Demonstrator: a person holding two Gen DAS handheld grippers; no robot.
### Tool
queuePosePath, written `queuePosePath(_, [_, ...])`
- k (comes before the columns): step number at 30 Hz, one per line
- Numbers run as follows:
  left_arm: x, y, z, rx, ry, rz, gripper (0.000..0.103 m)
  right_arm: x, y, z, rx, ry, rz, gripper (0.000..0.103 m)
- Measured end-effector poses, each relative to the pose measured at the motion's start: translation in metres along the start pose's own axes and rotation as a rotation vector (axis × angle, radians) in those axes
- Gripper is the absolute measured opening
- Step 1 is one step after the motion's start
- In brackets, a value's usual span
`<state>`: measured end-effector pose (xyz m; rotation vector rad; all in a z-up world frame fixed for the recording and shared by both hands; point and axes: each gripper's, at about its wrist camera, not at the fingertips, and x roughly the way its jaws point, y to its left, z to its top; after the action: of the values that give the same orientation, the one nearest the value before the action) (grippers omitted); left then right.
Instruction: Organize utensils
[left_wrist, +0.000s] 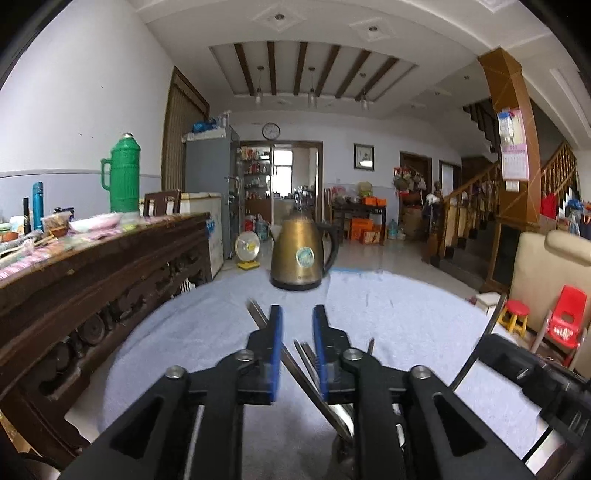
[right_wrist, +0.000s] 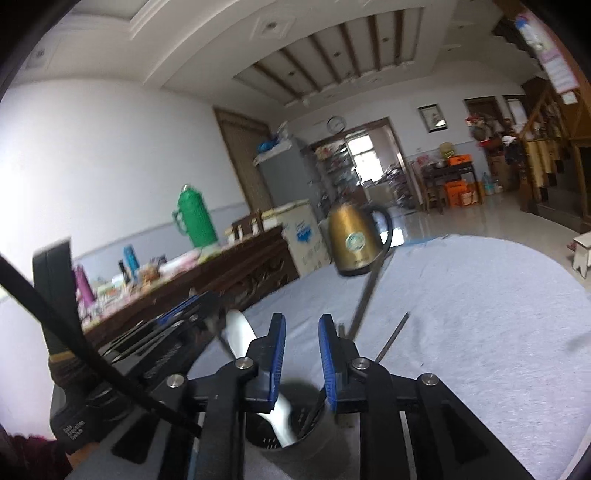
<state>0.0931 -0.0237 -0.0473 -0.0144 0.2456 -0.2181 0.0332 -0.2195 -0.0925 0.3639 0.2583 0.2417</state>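
Observation:
A dark utensil holder stands on the light grey tablecloth, right under my right gripper. It holds a white spoon and thin metal utensil handles that lean outward. My right gripper is open and empty above the holder. My left gripper is open, with metal utensil handles crossing below and between its fingers; the holder itself is hidden beneath it. The left gripper body shows at the left of the right wrist view.
A brass kettle stands at the table's far edge. A dark carved wooden sideboard with a green thermos and clutter runs along the left. Red plastic stools and a sofa stand to the right.

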Motion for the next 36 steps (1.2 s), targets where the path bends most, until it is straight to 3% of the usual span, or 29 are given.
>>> queuePosePath(2, [-0.011,0.006,0.011,-0.016,-0.047,0.017,0.03,-0.011,-0.009,0.01,0.029,-0.039,-0.016,0.02])
queuePosePath(4, [-0.023,0.013,0.023,-0.026,-0.097,0.039,0.046,-0.021,-0.018,0.019,0.06,-0.078,-0.039,0.02])
queuePosePath(7, [-0.031,0.027,0.037,-0.039,-0.142,0.084,0.056,-0.03,-0.032,0.028,0.097,-0.102,-0.075,0.02])
queuePosePath(10, [-0.031,0.042,0.044,-0.049,-0.135,0.122,0.065,-0.035,-0.047,0.03,0.137,-0.101,-0.119,0.021])
queuePosePath(12, [-0.025,0.052,0.045,-0.059,-0.115,0.158,0.066,-0.035,-0.058,0.029,0.179,-0.089,-0.132,0.021])
queuePosePath(14, [-0.018,0.068,0.045,-0.089,-0.076,0.181,0.066,-0.035,-0.071,0.028,0.223,-0.077,-0.141,0.022])
queuePosePath(19, [0.0,0.1,0.037,-0.163,0.023,0.211,0.067,-0.033,-0.095,0.022,0.318,-0.042,-0.159,0.044])
queuePosePath(28, [0.049,0.128,0.0,-0.237,0.281,0.205,0.067,-0.026,-0.129,0.011,0.433,0.025,-0.183,0.044])
queuePosePath(36, [0.082,0.127,-0.032,-0.205,0.465,0.213,0.067,-0.015,-0.144,0.002,0.478,0.08,-0.199,0.044])
